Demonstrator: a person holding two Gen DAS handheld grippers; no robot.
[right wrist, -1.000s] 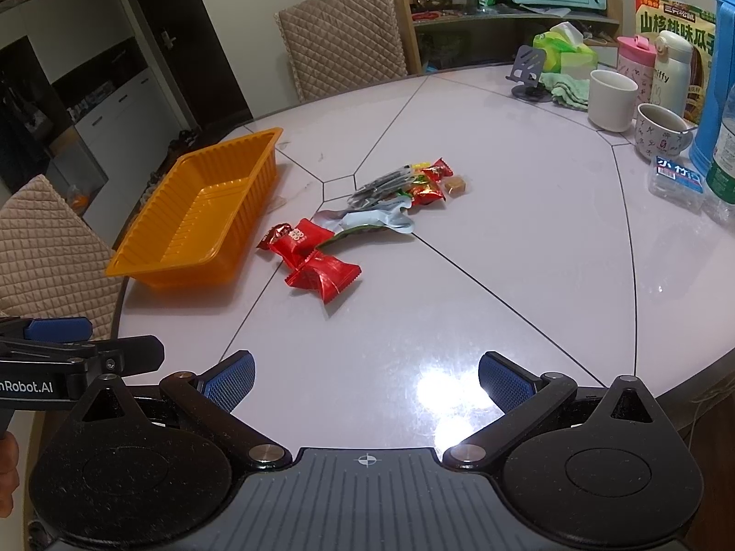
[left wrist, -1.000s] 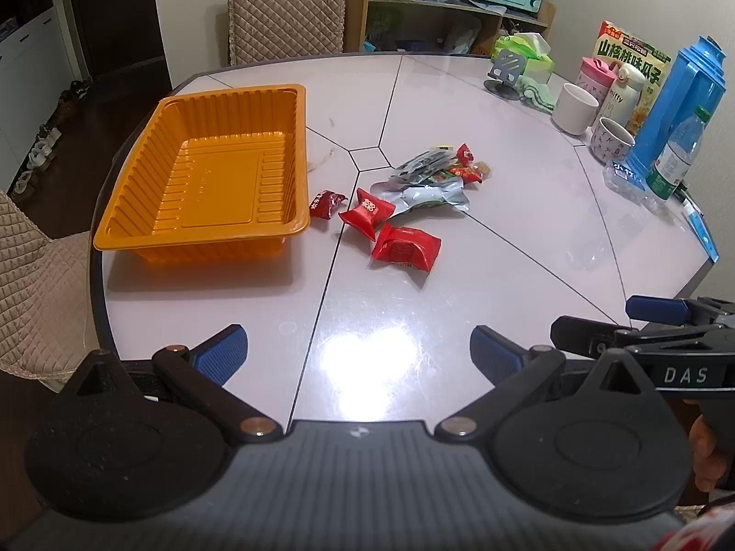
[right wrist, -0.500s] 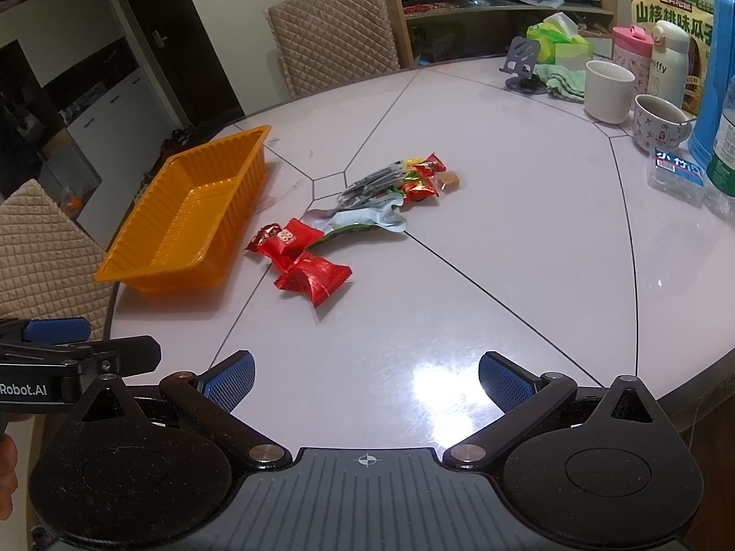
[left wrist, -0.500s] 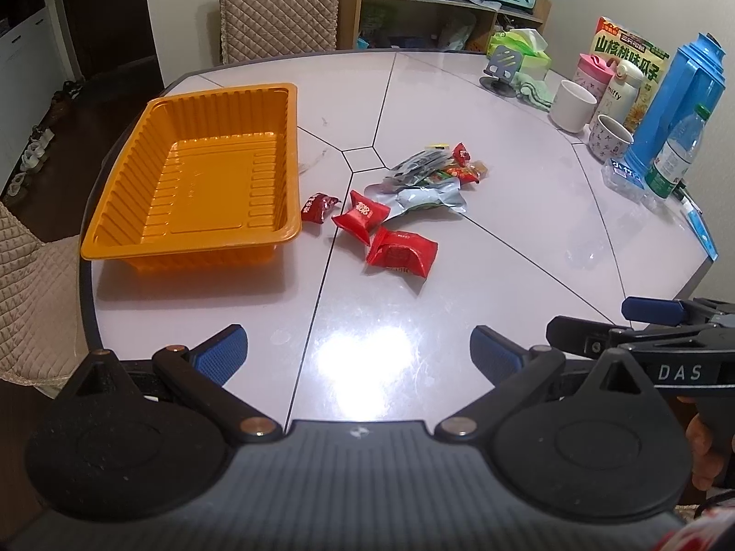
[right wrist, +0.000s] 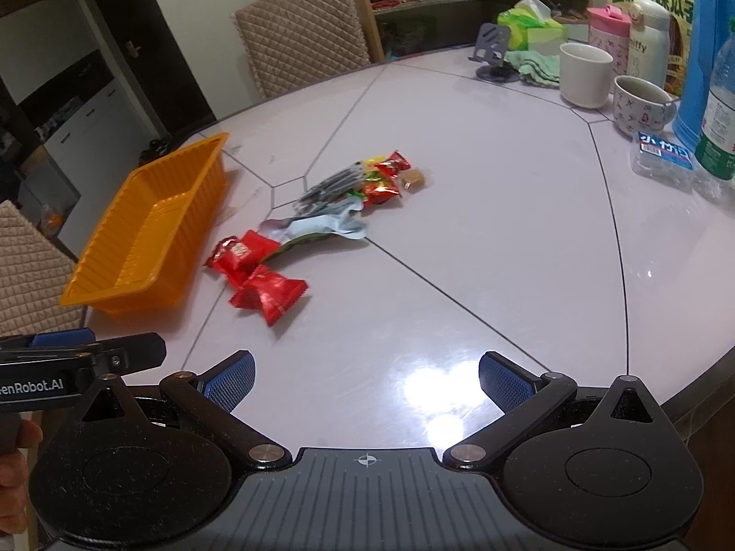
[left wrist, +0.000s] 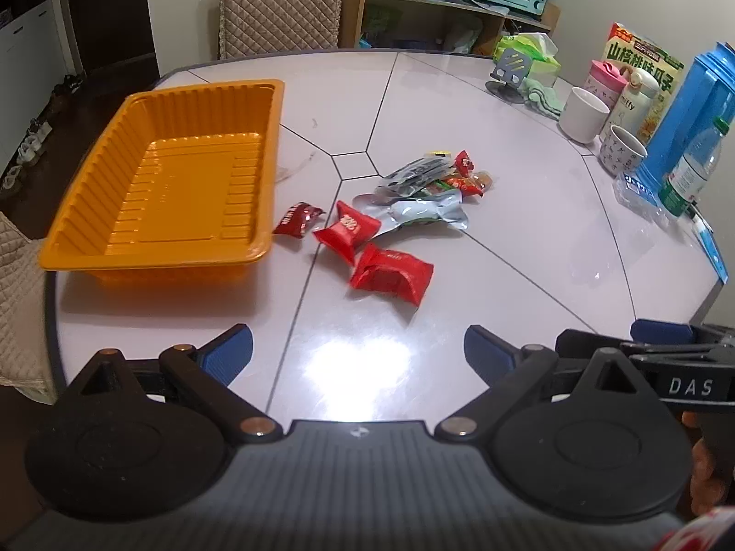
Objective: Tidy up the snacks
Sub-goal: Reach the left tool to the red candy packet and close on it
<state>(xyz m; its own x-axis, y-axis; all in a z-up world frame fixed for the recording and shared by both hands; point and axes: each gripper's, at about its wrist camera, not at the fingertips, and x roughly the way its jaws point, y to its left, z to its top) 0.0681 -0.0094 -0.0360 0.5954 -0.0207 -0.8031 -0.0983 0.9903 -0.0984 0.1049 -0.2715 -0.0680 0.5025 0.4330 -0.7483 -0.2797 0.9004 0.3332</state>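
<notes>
Nearest the left wrist camera, the left gripper (left wrist: 358, 353) hangs over the near edge of the pale table (left wrist: 528, 238), its jaws spread wide but just drawing inward, with only bare tabletop between the blue pads. The right gripper (right wrist: 366, 379) is likewise over the near rim, jaws released and wide, nothing between them; its side also shows at the right edge of the left view, with part of a hand (left wrist: 707, 473) behind it. Just beyond, near the table's middle, lie the snacks: a red packet (left wrist: 392, 272) closest, a second red packet (left wrist: 347, 229) touching it on the far side, and a smaller dark-red packet (left wrist: 296, 219) just beside the near right corner of the orange tray (left wrist: 87, 248). The tray sits on the left part of the table, holding nothing. Behind the red packets is a flat silver pouch (left wrist: 425, 213), and past it a small heap of mixed wrappers (left wrist: 441, 172) in silver, red and green, with a small brown sweet (right wrist: 415, 177) at its right end. Farther back along the right edge stand a white mug (left wrist: 584, 115), a patterned cup (left wrist: 622, 150), a blue jug (left wrist: 689, 110) and a water bottle (left wrist: 693, 167). A quilted chair (left wrist: 280, 4) stands beyond the far edge.
</notes>
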